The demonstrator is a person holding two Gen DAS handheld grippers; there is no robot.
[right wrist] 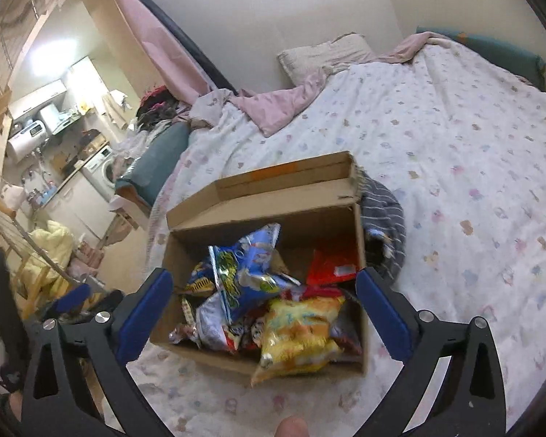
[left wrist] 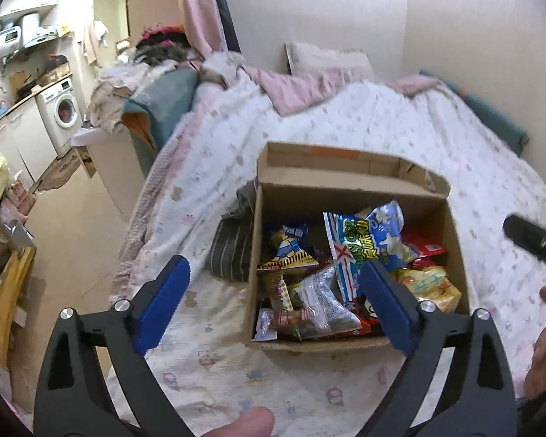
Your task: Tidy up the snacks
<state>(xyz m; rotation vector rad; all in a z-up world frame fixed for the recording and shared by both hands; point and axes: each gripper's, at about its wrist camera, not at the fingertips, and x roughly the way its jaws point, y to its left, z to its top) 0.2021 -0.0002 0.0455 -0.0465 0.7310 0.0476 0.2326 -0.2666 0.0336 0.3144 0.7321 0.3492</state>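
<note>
An open cardboard box (left wrist: 349,196) stands on the bed, filled with several snack packs. Among them are a blue-and-white bag (left wrist: 349,247) and a yellow bag (left wrist: 429,286). My left gripper (left wrist: 275,267) hovers above the box's near left part, open, with nothing between its blue pads. In the right wrist view the same box (right wrist: 309,225) shows the yellow bag (right wrist: 298,335) at the near edge, the blue bag (right wrist: 251,273) and a red pack (right wrist: 331,262). My right gripper (right wrist: 264,276) hangs over the box, open and empty.
The bed's patterned quilt (right wrist: 455,153) spreads around the box. A striped dark cloth (left wrist: 233,251) lies against the box's far left side. A person's hand (left wrist: 542,346) shows at the right. Floor, a wooden chair (left wrist: 7,291) and a kitchen corner lie left.
</note>
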